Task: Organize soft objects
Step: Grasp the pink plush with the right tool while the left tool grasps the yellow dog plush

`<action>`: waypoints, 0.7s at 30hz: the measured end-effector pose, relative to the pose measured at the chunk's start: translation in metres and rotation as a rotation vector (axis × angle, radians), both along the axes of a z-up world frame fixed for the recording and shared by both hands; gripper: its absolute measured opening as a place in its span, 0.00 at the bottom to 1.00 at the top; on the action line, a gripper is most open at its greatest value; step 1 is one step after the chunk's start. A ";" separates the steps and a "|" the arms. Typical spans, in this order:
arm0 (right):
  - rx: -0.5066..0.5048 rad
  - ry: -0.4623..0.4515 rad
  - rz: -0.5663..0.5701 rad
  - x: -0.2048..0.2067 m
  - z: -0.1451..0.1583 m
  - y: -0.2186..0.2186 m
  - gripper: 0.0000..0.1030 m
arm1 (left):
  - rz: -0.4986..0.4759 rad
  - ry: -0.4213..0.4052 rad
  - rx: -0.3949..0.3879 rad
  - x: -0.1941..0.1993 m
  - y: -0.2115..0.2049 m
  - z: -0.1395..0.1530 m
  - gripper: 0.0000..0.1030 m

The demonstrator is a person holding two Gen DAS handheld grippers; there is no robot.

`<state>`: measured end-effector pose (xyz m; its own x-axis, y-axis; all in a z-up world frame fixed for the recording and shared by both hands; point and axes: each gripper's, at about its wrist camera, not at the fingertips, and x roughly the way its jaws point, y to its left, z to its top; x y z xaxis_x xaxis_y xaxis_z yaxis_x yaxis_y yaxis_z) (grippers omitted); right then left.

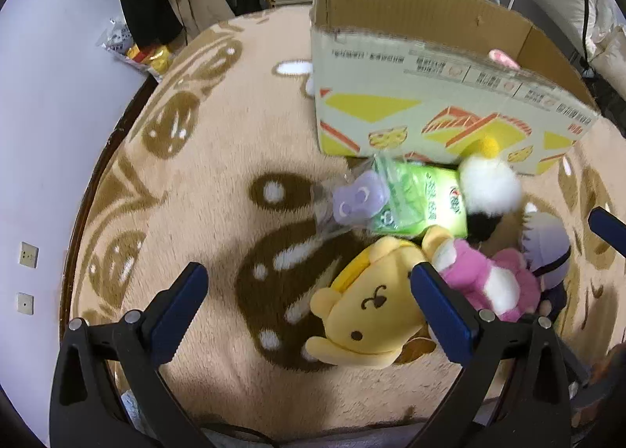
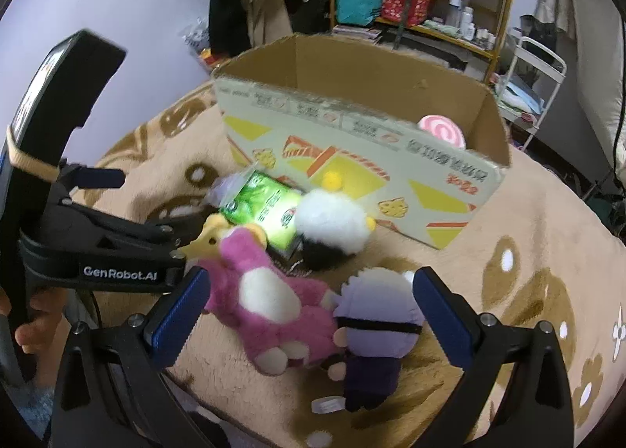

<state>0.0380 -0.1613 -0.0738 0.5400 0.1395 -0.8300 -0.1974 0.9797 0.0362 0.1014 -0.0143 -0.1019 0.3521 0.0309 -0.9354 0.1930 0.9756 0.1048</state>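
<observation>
Left gripper [image 2: 184,248], left of frame: white lettering "GenRobot.AI" on its black body
Cardboard box [image 2: 352,150], centre: rows of printed characters along the upper flap, red characters at lower right, none legible
Green packet [image 2: 270,209], centre: printed label, blurred, unreadable

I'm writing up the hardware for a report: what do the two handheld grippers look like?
Both the left gripper and right gripper have black plastic frames with silver screws and blue, saw-toothed finger pads. The right view shows white "GenRobot.AI" lettering on the left one, and a tan strap around its handle.
</observation>
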 end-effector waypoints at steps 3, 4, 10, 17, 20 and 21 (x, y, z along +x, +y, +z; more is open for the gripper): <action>-0.019 0.031 0.013 0.002 -0.008 0.005 1.00 | 0.009 0.037 0.008 0.003 0.002 -0.008 0.99; -0.024 0.043 0.019 0.003 -0.011 0.006 1.00 | 0.014 0.059 0.012 0.005 0.003 -0.012 0.99; -0.053 0.103 0.083 0.005 -0.027 0.022 1.00 | 0.044 0.102 -0.035 0.009 0.009 -0.019 0.99; -0.125 0.134 0.183 0.003 -0.041 0.045 0.64 | 0.046 0.116 -0.057 0.009 0.011 -0.021 0.99; -0.151 0.137 0.191 0.004 -0.045 0.048 0.62 | 0.039 0.125 -0.070 0.009 0.009 -0.022 0.99; -0.142 0.141 0.189 0.005 -0.045 0.046 0.61 | 0.036 0.126 -0.071 0.009 0.009 -0.022 0.99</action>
